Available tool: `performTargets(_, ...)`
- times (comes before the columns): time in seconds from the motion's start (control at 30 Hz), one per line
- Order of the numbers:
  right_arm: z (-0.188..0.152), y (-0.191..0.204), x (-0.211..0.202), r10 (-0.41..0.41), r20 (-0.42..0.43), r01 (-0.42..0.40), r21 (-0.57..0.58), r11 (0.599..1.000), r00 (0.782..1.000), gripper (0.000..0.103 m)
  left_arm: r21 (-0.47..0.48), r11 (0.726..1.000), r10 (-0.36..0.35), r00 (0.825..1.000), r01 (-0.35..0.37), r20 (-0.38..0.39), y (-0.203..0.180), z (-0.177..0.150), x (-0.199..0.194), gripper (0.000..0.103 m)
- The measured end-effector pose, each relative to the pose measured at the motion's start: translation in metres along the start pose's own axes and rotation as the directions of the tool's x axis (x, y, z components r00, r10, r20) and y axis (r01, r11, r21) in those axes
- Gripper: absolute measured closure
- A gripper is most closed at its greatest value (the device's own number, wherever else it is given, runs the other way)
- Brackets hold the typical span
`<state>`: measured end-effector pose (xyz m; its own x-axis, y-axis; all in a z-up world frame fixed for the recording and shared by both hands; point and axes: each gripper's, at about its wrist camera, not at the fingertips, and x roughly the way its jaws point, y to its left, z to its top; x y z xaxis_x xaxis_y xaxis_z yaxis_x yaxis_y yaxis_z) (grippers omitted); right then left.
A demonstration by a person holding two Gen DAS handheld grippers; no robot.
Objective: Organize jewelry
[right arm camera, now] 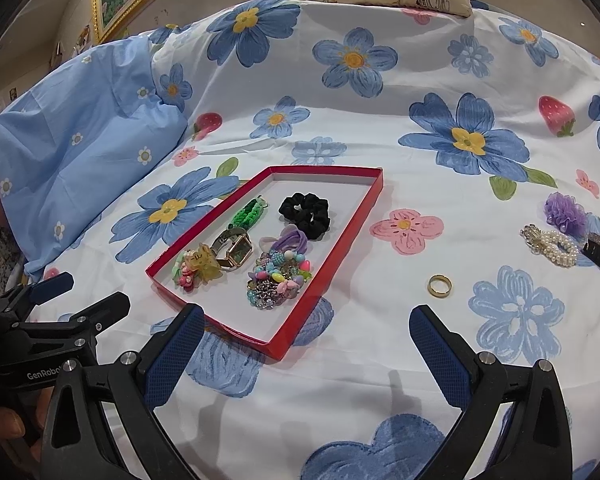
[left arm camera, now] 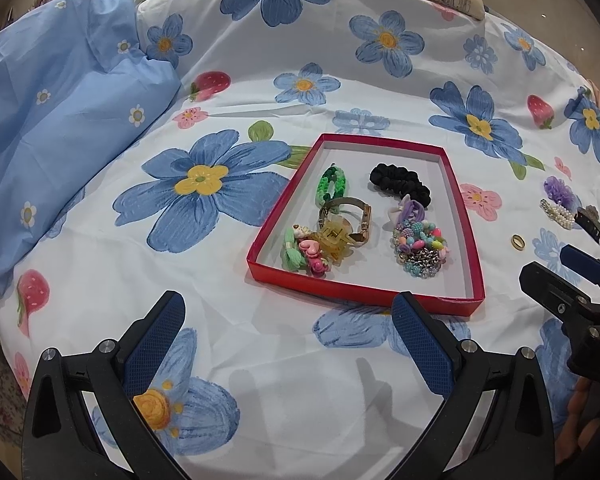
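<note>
- Both hand-held grippers, the left [left arm camera: 288,332] and the right [right arm camera: 306,344], hang wide and empty over the bed.
- The gold ring [right arm camera: 439,284] lies on the bedsheet [right arm camera: 380,360], right of the red tray [right arm camera: 364,216].
- I'd pinch the ring across its rim with the right, pressing lightly into the fabric.

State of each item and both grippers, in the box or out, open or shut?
left gripper: open, empty
right gripper: open, empty
red box: lidless, partly filled
black scrunchie: in box
watch: in box
gold ring: outside, on bedsheet
pearl clip: outside
purple flower: outside
</note>
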<state>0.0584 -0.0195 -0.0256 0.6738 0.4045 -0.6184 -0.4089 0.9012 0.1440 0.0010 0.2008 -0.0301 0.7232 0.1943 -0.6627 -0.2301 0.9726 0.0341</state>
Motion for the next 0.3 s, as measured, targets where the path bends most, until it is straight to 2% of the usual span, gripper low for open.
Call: performTargets(0.3, 0.0007, -0.0001, 0.0002, 0.000, -0.001, 0.000, 0.000, 1.000, 1.000, 0.000, -0.006, 1.000, -0.007, 1.000, 0.007, -0.011, -0.0008, -0.0027, 0.0013, 0.000)
